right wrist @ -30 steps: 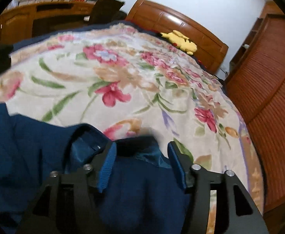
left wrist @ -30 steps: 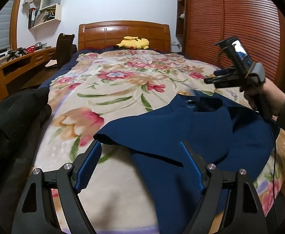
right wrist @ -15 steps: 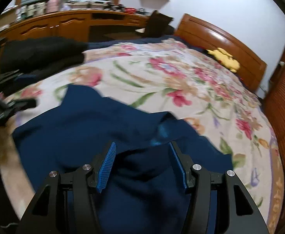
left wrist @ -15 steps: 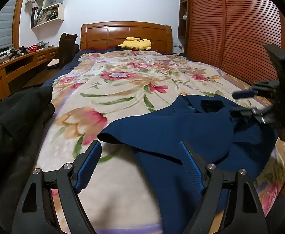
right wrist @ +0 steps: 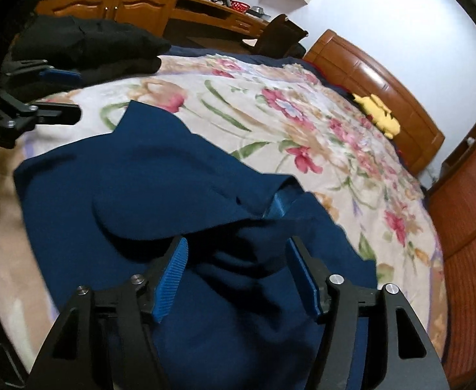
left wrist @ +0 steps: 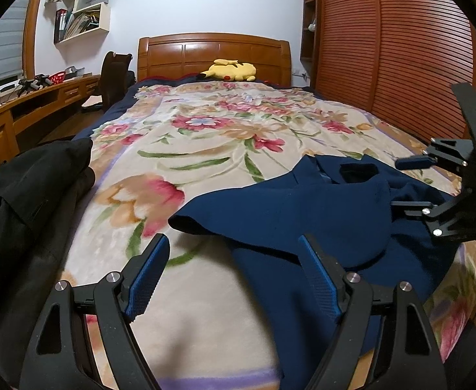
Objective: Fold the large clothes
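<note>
Home bedroom; bed [left wrist: 225, 149], wardrobe [left wrist: 384, 48]

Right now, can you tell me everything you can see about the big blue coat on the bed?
The blue coat is dark navy, thick and soft-looking, like wool. It lies spread but rumpled on the flowery blanket, near the foot of the bed, with one flap folded over itself and a shinier blue lining peeking out at the fold. The right claw is over it, opening, cloth beneath its fingers. The left claw hovers open at its edge.

Right hand-held gripper [right wrist: 236, 276] swung over navy garment [right wrist: 134, 195], jaws opening.
</note>
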A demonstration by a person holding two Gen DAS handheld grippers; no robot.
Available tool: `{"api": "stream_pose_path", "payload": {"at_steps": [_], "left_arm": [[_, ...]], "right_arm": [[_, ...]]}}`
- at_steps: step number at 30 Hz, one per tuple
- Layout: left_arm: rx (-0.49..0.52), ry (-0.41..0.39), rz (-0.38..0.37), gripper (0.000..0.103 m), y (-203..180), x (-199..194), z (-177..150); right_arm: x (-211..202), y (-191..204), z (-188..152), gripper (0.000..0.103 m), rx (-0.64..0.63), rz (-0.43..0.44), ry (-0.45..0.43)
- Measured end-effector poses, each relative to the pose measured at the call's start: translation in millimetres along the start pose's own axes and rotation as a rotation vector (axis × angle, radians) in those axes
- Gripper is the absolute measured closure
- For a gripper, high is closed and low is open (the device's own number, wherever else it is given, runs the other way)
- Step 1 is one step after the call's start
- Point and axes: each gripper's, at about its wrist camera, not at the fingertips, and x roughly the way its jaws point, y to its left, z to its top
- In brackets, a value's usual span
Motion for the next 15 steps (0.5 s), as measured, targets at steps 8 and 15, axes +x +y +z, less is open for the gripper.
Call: {"api": "stream_pose_path", "payload": {"at_steps": [8,15], "left_arm": [[-0.005,-0.002,0.0,0.022,1,0,0],[-0.007,-0.002,0.001,0.022,5,-1,-1]], "right_arm": [[18,24,17,0.035,-0.077,-0.007,-0.006],[22,25,27,0.035,-0.109,0.062,-0.062]]}}
